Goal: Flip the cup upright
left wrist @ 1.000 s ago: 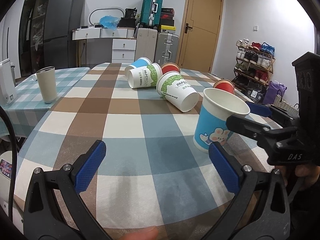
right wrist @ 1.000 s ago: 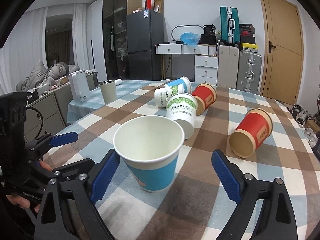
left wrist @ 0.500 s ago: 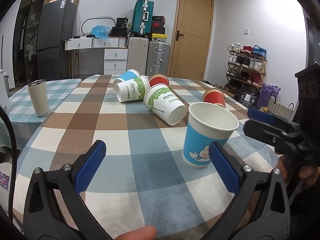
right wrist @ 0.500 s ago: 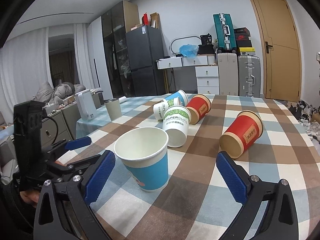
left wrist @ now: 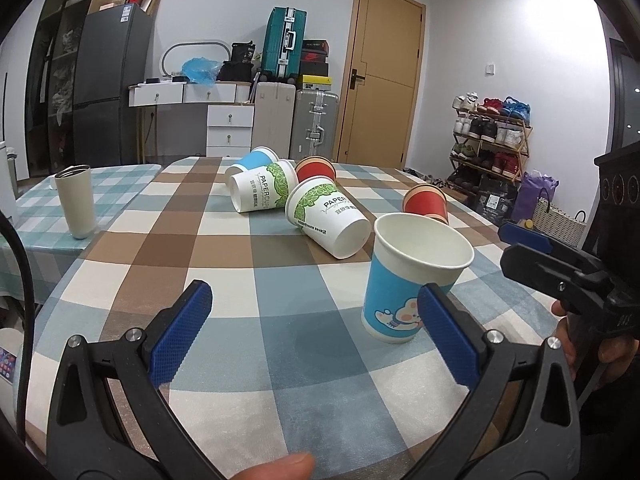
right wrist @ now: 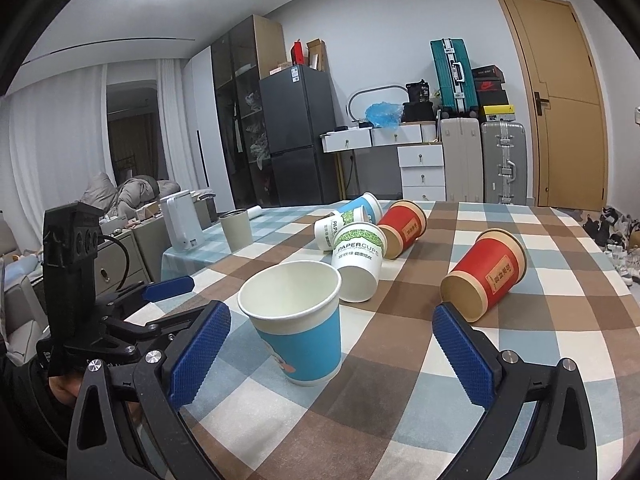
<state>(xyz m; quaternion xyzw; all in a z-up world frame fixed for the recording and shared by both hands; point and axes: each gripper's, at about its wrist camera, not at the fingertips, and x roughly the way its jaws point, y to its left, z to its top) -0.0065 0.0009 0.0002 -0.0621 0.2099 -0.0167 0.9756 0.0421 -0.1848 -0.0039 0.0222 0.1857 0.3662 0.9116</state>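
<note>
The blue paper cup (right wrist: pixel 298 328) stands upright on the checked counter (right wrist: pixel 520 360), mouth up, as it did a second ago; both claws have since drawn back from it, so this flip looks finished. The right claw (right wrist: pixel 332 354) is spread wide and grips nothing, the cup just ahead of it, nearer its left pad. The left claw (left wrist: pixel 316 336) is equally wide and empty. Behind the blue cup, five cups, among them the nearest red cup (right wrist: pixel 486 276), lie on their sides.
</note>
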